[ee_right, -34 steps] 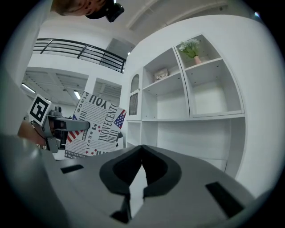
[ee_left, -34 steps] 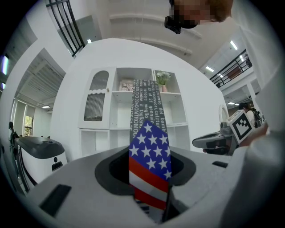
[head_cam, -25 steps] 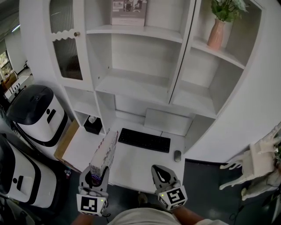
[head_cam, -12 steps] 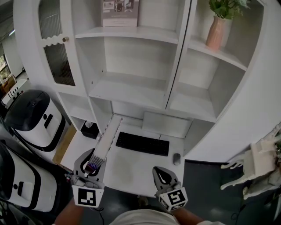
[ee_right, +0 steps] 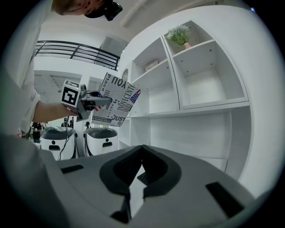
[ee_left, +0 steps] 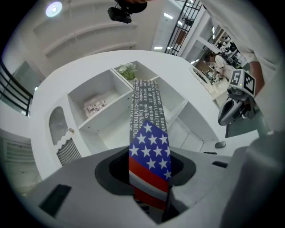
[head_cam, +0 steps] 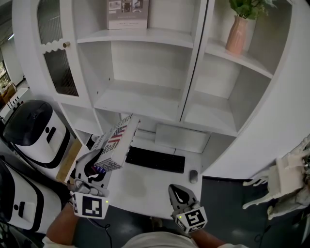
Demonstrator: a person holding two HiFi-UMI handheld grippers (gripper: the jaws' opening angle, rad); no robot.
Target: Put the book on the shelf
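Observation:
A book (head_cam: 116, 142) with a stars-and-stripes and newsprint cover is held in the air over the left end of the white desk (head_cam: 138, 186). My left gripper (head_cam: 95, 169) is shut on its near end, and the book tilts up toward the white shelf unit (head_cam: 140, 99). In the left gripper view the book (ee_left: 147, 120) runs out between the jaws of my left gripper (ee_left: 149, 156) toward the shelves. My right gripper (head_cam: 180, 194) hangs low over the desk's front edge, shut and with nothing in it. The right gripper view shows that gripper (ee_right: 142, 149) and the book (ee_right: 116, 103) at upper left.
A black keyboard (head_cam: 155, 160) and a mouse (head_cam: 193, 176) lie on the desk. A framed print (head_cam: 127, 13) stands on the top shelf, and a pink vase with a plant (head_cam: 236, 35) on the upper right shelf. Two white-and-black machines (head_cam: 34, 131) stand at the left.
My left gripper has risen, shifted left and rolled, so the book went from edge-on to showing its cover. The right gripper has hardly moved.

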